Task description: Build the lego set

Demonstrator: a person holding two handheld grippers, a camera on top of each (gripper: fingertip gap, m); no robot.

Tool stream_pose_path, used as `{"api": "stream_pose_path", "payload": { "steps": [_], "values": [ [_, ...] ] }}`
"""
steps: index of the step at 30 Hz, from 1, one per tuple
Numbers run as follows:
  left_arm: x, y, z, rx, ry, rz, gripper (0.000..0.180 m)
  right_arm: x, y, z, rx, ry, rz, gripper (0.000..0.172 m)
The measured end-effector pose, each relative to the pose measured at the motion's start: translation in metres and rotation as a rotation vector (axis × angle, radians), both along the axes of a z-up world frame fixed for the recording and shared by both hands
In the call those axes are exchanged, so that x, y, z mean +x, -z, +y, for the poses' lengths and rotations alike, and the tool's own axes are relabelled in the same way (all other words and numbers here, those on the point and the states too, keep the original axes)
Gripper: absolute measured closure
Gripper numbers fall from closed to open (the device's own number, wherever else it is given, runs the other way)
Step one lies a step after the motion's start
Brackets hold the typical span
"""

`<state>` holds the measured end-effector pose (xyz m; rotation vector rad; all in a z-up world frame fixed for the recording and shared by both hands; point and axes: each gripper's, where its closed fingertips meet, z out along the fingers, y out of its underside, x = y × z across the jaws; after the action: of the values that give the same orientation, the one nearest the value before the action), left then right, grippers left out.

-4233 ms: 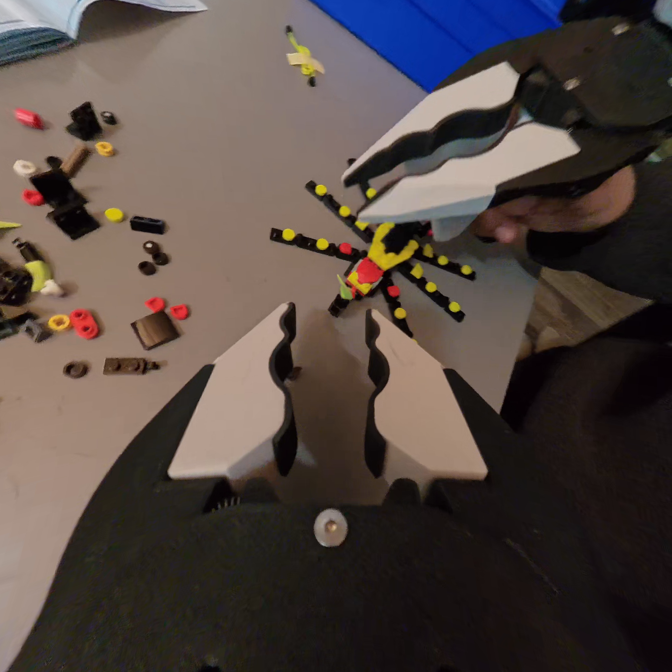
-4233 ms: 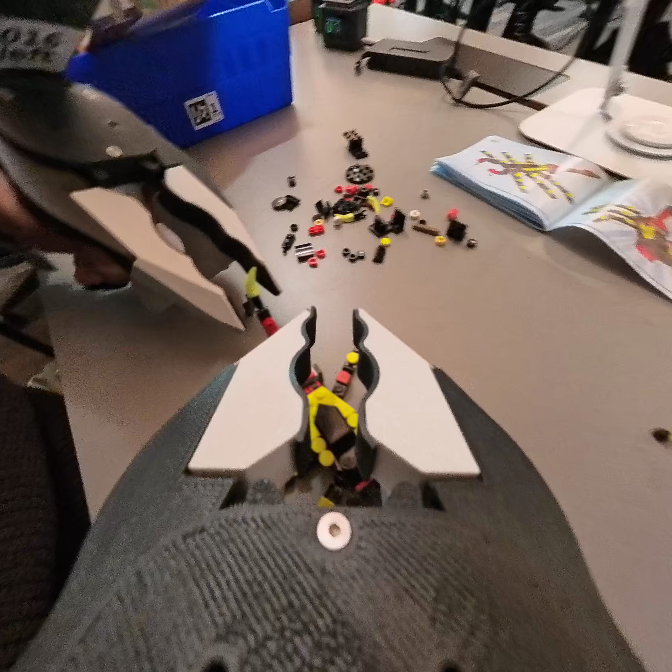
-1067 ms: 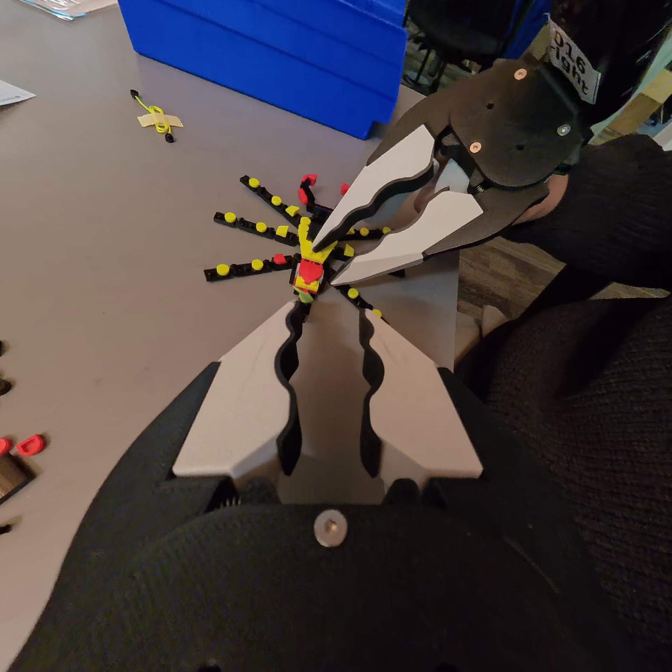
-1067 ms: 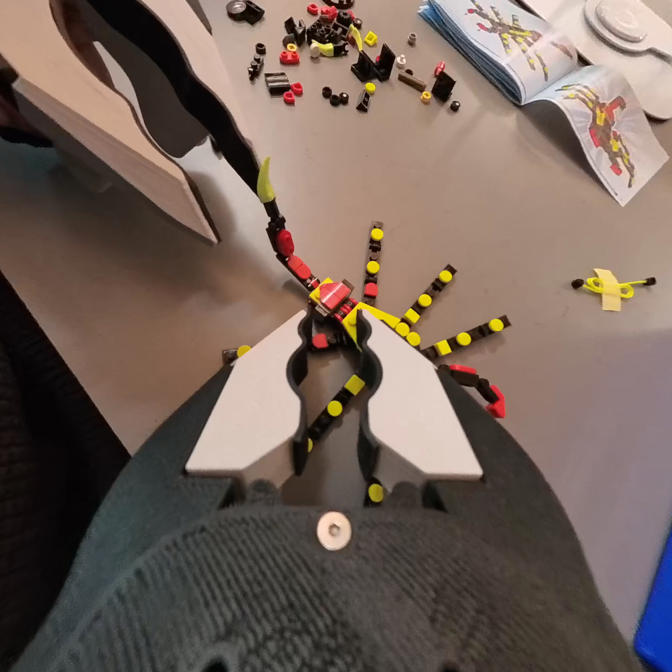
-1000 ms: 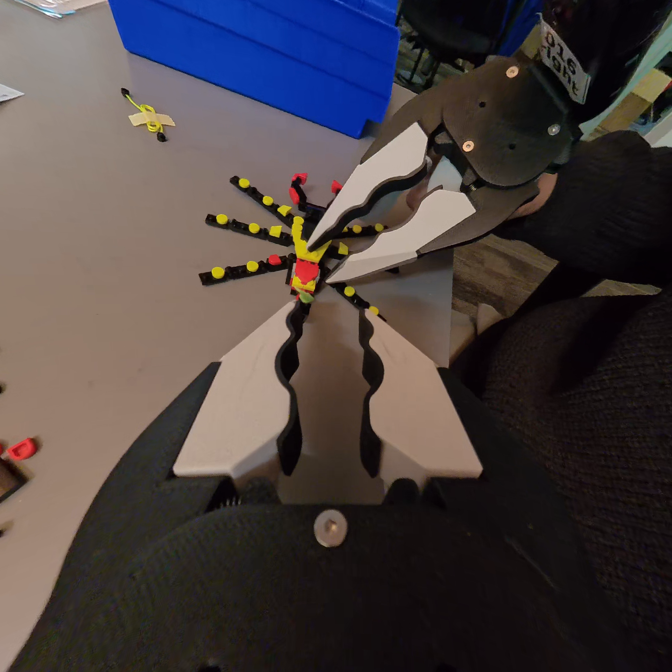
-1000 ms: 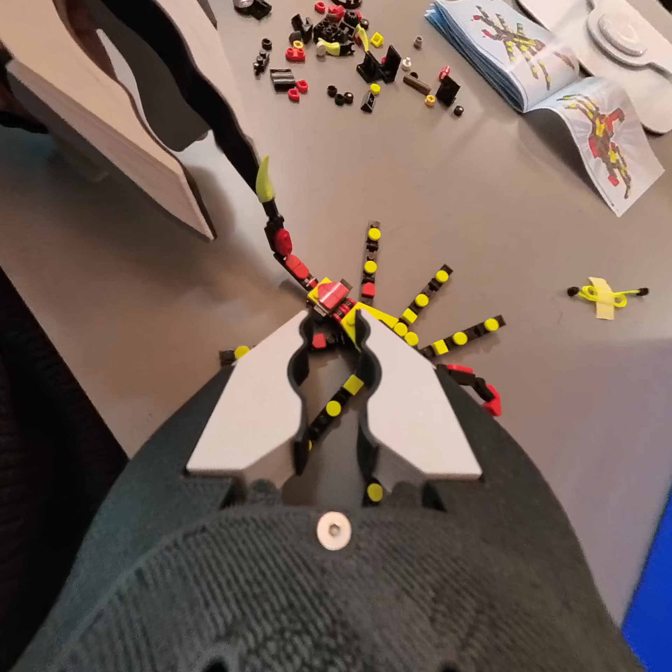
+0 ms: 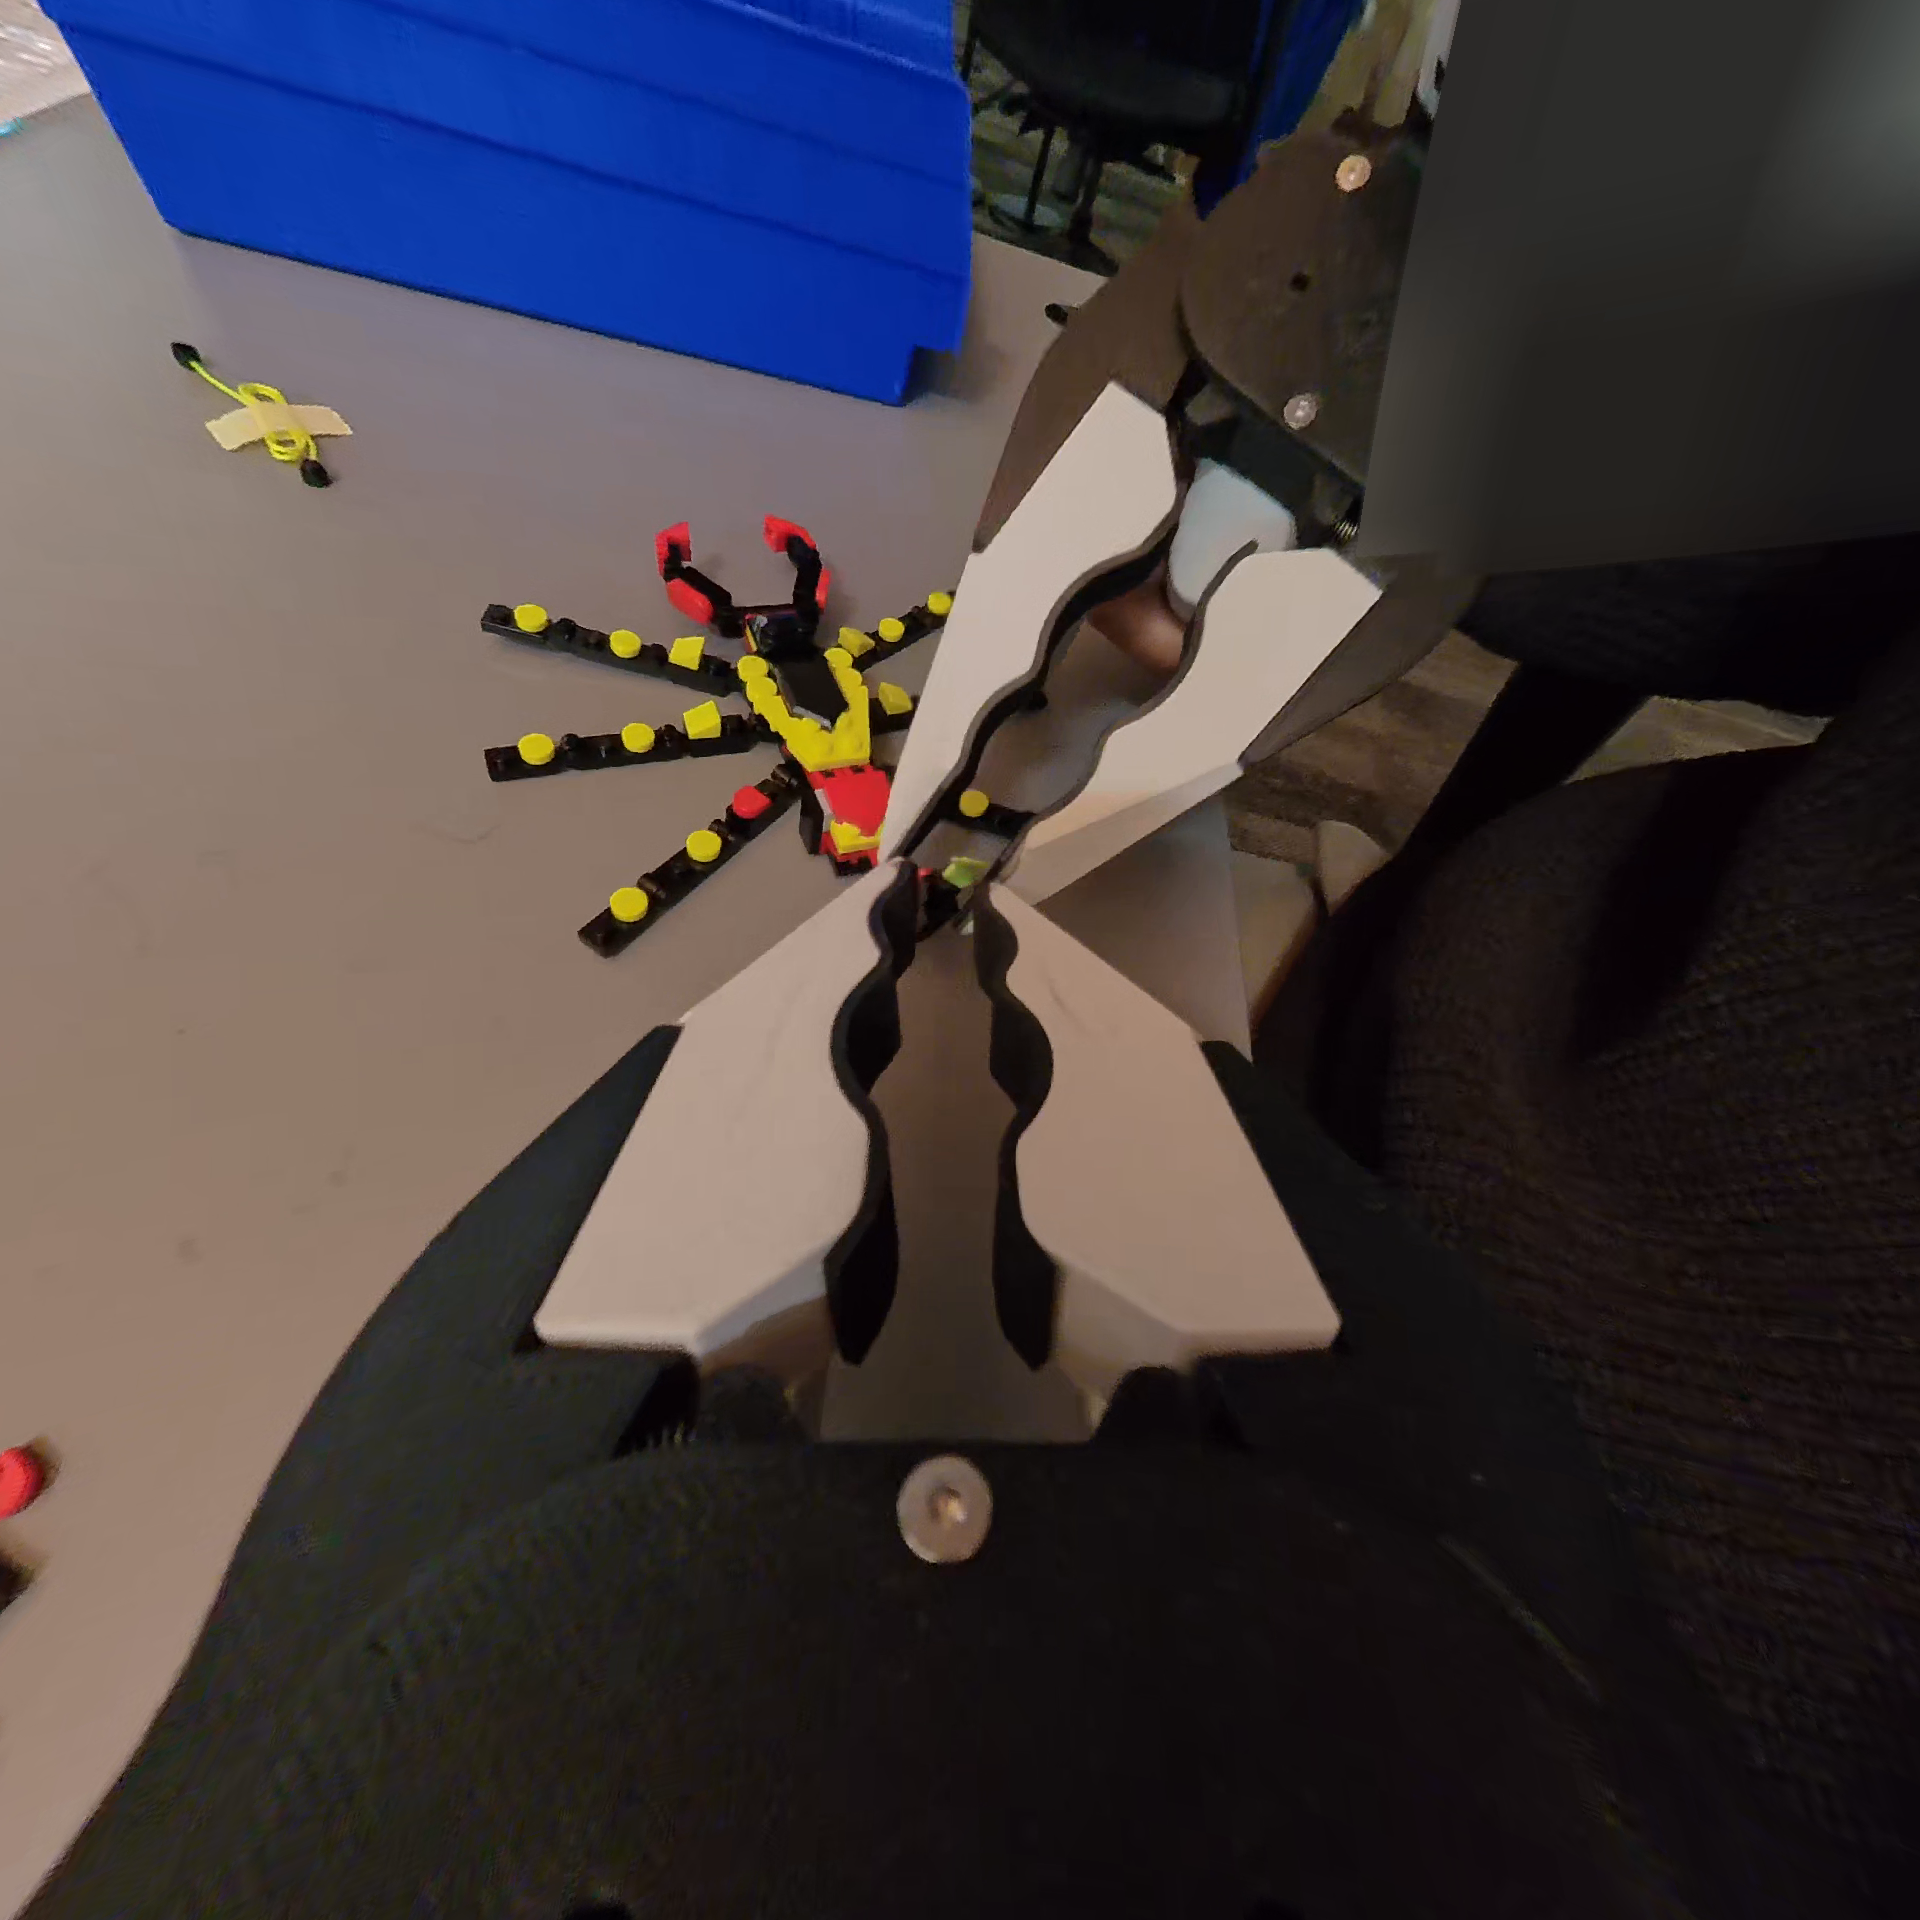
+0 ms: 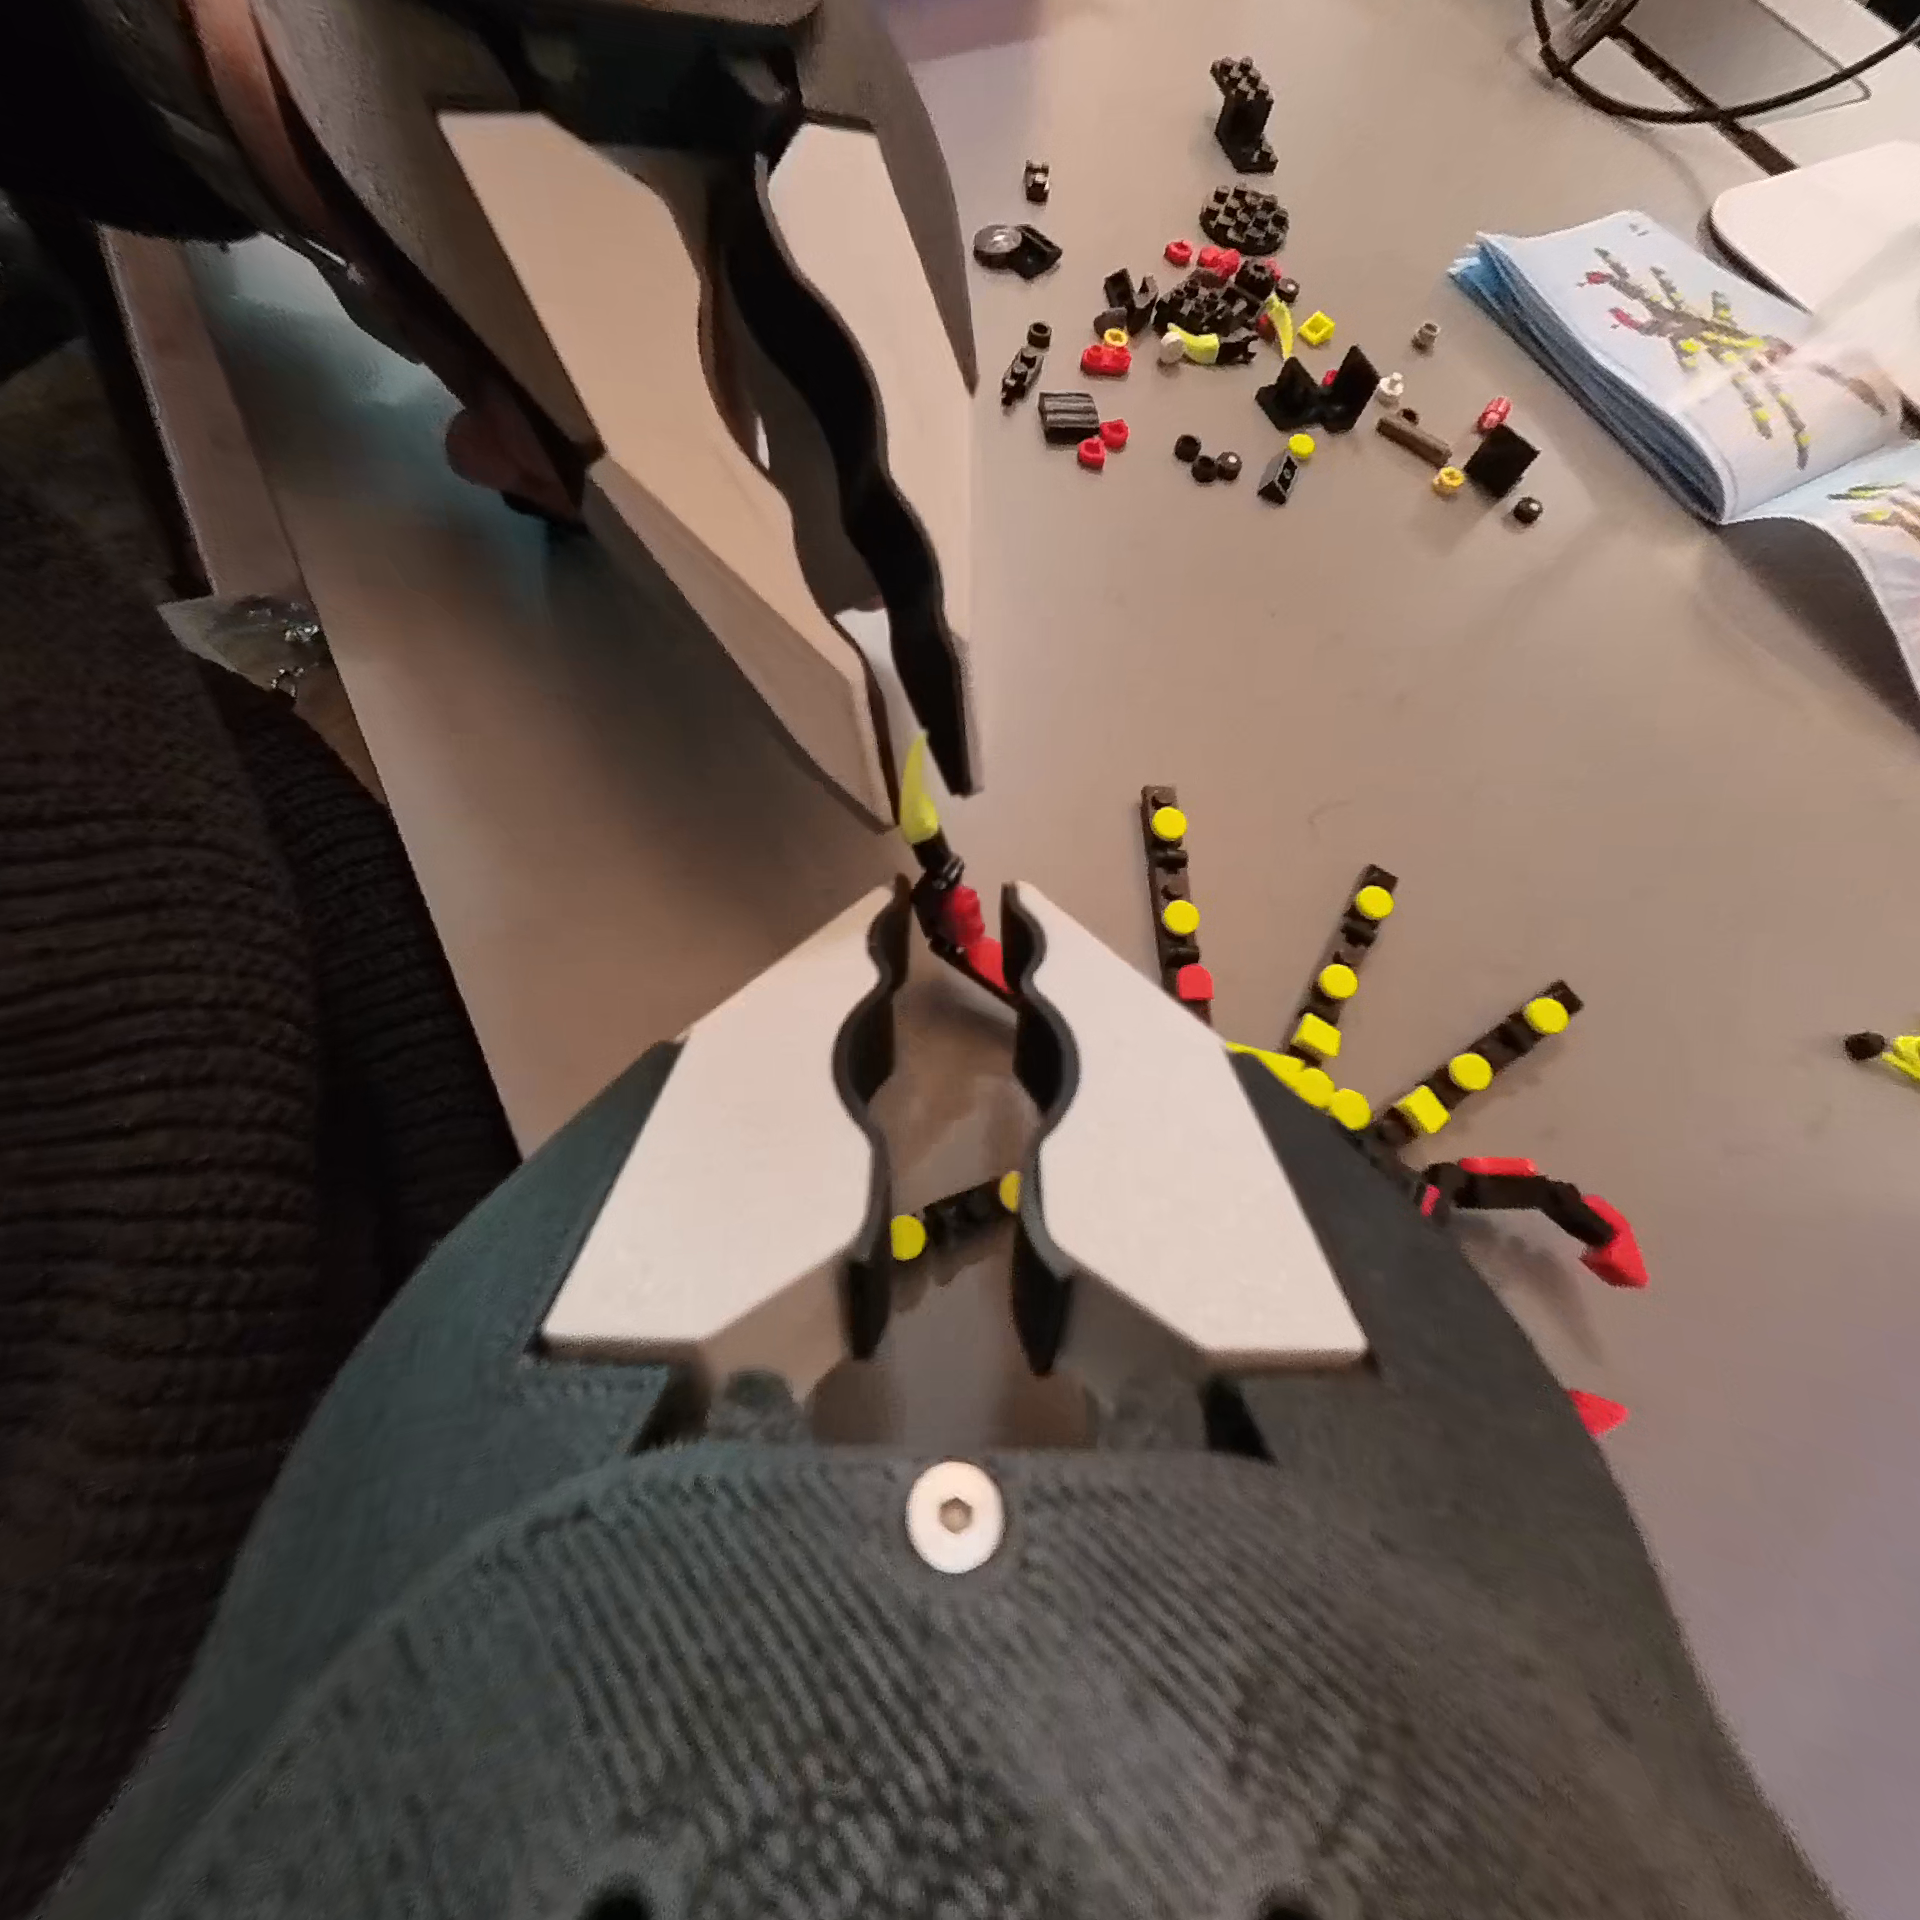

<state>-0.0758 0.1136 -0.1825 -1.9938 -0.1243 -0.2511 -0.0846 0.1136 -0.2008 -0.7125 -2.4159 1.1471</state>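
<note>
Since a second ago both claws have narrowed. The left claw [image 7: 940, 894] pinches the lime tail tip [image 8: 914, 795] of the brick scorpion [image 7: 821, 727] at frame centre; the right claw [image 8: 956, 914] closes around the red tail segments [image 8: 966, 925] on the worktop [image 7: 312, 1039].

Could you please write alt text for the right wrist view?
The right gripper straddles a toy scorpion's red-and-black tail, while the left gripper pinches the tail's yellow-green stinger. Loose bricks and a booklet lie beyond on the table.

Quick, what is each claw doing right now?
Left claw: shut on the brick scorpion's lime stinger.
Right claw: closed around its red-and-black tail.
</note>
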Motion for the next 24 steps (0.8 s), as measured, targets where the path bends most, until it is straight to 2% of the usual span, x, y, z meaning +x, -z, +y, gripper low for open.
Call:
{"api": "stream_pose_path", "payload": {
  "steps": [3,11,24],
  "values": [
    [0.0015,-0.0028,0.0005,0.012,0.003,-0.030,0.178,0.0001,0.0024,-0.0008,0.016,-0.005,0.000,0.160],
    [0.0032,-0.0012,0.0029,0.003,-0.003,-0.026,0.178,0.0023,0.0048,-0.0004,-0.002,-0.019,-0.052,0.160],
    [0.0033,-0.0004,0.0099,-0.016,-0.038,-0.076,0.175,0.0094,0.0065,-0.0039,0.024,-0.087,-0.044,0.160]
  ]
}}
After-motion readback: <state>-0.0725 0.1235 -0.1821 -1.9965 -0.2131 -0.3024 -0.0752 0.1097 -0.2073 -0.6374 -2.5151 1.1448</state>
